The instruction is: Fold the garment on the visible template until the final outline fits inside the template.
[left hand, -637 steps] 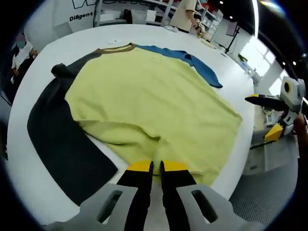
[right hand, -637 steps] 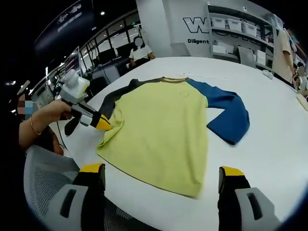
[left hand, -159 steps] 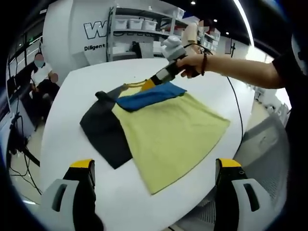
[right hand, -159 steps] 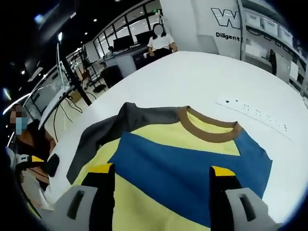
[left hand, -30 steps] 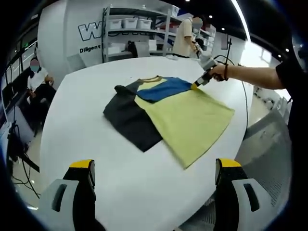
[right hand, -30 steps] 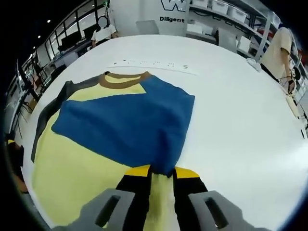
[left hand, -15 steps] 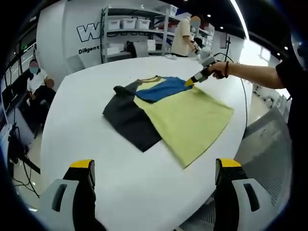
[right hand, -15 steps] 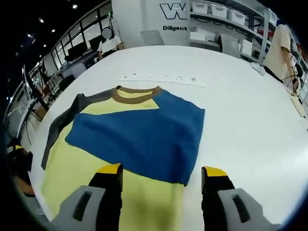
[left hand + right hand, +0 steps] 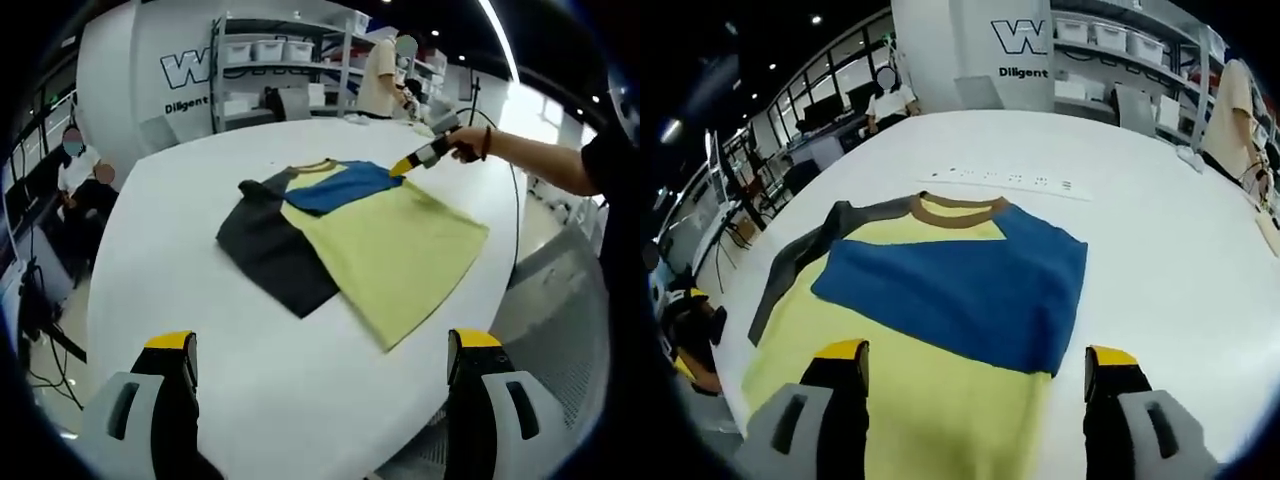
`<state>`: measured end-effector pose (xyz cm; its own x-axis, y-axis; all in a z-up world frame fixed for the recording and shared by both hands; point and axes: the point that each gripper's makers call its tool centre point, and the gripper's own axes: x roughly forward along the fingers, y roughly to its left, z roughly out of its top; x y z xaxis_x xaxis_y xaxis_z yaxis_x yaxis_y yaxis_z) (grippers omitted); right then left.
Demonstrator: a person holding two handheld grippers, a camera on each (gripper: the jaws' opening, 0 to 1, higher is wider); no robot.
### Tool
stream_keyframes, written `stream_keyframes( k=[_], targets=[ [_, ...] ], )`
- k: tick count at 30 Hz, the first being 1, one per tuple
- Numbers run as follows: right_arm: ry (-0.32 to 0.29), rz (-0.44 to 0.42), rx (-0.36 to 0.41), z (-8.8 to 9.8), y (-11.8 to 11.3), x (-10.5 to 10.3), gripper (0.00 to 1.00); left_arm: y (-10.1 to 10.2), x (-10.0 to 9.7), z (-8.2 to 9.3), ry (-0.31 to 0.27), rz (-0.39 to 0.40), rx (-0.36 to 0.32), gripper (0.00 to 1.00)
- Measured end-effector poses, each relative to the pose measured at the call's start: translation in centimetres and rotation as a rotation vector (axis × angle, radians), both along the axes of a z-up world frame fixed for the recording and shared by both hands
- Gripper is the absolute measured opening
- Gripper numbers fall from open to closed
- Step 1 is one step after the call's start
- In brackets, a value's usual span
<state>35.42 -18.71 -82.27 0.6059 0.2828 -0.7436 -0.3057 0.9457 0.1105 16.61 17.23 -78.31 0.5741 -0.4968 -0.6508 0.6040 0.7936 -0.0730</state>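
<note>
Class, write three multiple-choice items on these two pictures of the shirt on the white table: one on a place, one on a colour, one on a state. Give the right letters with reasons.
1. Where does the blue sleeve lie?
A. Folded across the yellow body of the shirt
B. Stretched out flat on the table beside the shirt
C. Hanging over the table edge

2. What colour is the collar?
A. Red
B. Brown
C. White

3. How does the right hand-held gripper stand?
A. Shut on the blue sleeve
B. Shut on the collar
C. Open, holding nothing

Key: 1 A, since the blue cloth lies across the yellow chest below the collar. 2 B, since a brown band rings the neck. 3 C, since its jaws stand wide apart above the shirt with nothing between them.
</note>
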Motion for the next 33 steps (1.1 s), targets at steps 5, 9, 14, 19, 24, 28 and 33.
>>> stream_keyframes(
  k=[5,9,14,19,24,28,33],
  targets=[
    [-0.027,0.024,0.006,0.8,0.6,-0.7,0.94,-0.2,0.1,0.0,-0.002,-0.005,0.001,0.99],
    [-0.044,0.044,0.007,1.3,0.9,-1.7,0.97,-0.1,0.5,0.1,-0.005,0.011,0.002,0.99],
    [-0.093,0.078,0.032,2.4,1.6,-3.1,0.99,0.3,1.0,0.1,-0.011,0.040,0.003,0.99],
    [-0.100,0.108,0.021,2.5,1.6,-4.1,0.99,0.3,1.4,0.0,-0.012,0.054,-0.004,0.99],
    [-0.102,0.120,0.036,2.8,1.6,-5.8,0.99,0.4,1.8,-0.4,-0.008,0.069,0.002,0.98],
    [-0.108,0.128,0.018,3.0,1.4,-7.0,0.99,0.4,2.1,-0.8,-0.006,0.078,0.004,0.97],
    [-0.104,0.149,0.020,3.1,1.8,-8.3,0.99,0.3,2.7,-1.3,-0.017,0.067,0.029,0.95]
  ],
)
